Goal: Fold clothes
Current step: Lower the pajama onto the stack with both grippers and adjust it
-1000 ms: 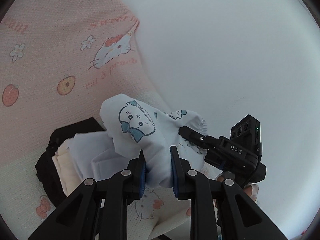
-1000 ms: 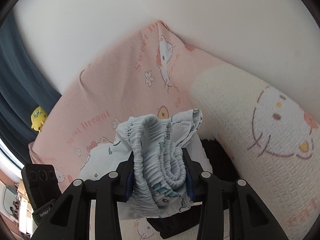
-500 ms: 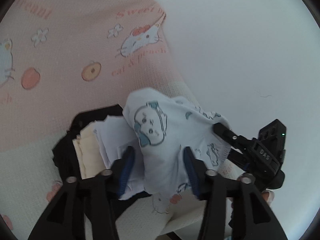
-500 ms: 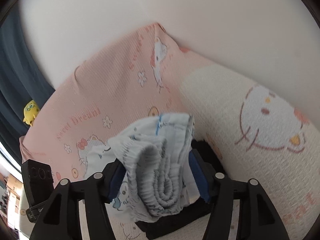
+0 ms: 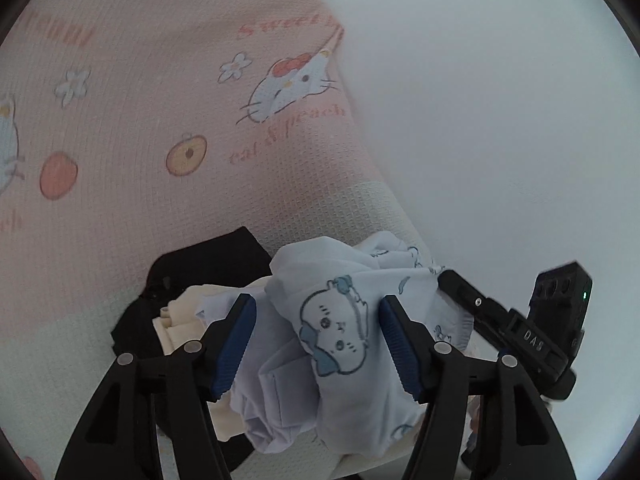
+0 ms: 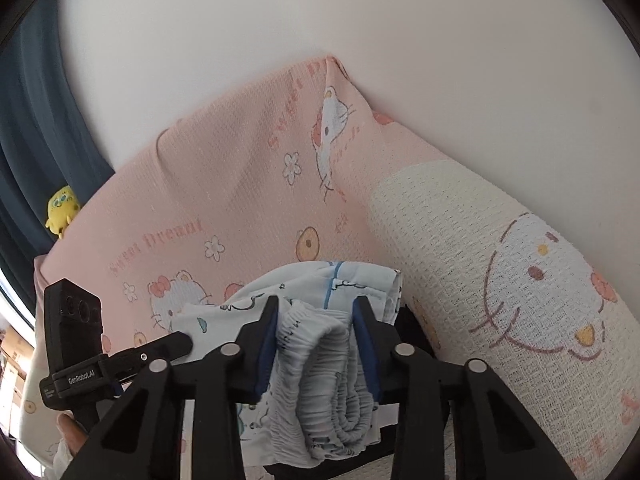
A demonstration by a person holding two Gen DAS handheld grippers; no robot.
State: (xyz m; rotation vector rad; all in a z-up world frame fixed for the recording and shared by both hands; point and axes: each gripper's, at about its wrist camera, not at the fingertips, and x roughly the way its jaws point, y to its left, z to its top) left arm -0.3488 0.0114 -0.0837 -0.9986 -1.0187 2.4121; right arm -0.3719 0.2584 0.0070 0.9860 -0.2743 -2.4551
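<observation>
The left gripper stands with its blue-padded black jaws spread wide on either side of the pale blue cartoon-print garment; its right pad lies at the cloth's edge, its left pad stands clear of it, and nothing is pinched. The right gripper is closing, and its jaws have the bunched, ribbed elastic waistband of that same garment between them, the pads touching the gathered cloth on both sides.

The garment is the landmark here. It lies rumpled on top of a small stack: directly beneath it a folded pale lilac cloth, beside that a folded cream cloth, and under them all a black folded piece whose edge juts out on the far side. The stack rests on a cream waffle-weave blanket with a cat-face print, which rises to the garment's right in the right wrist view. Behind the garment spreads a pink waffle-weave blanket printed with cats, flowers and peaches, and past it a plain white wall. Far to the garment's left in the right wrist view hangs a dark blue curtain with a small yellow plush toy against it.
</observation>
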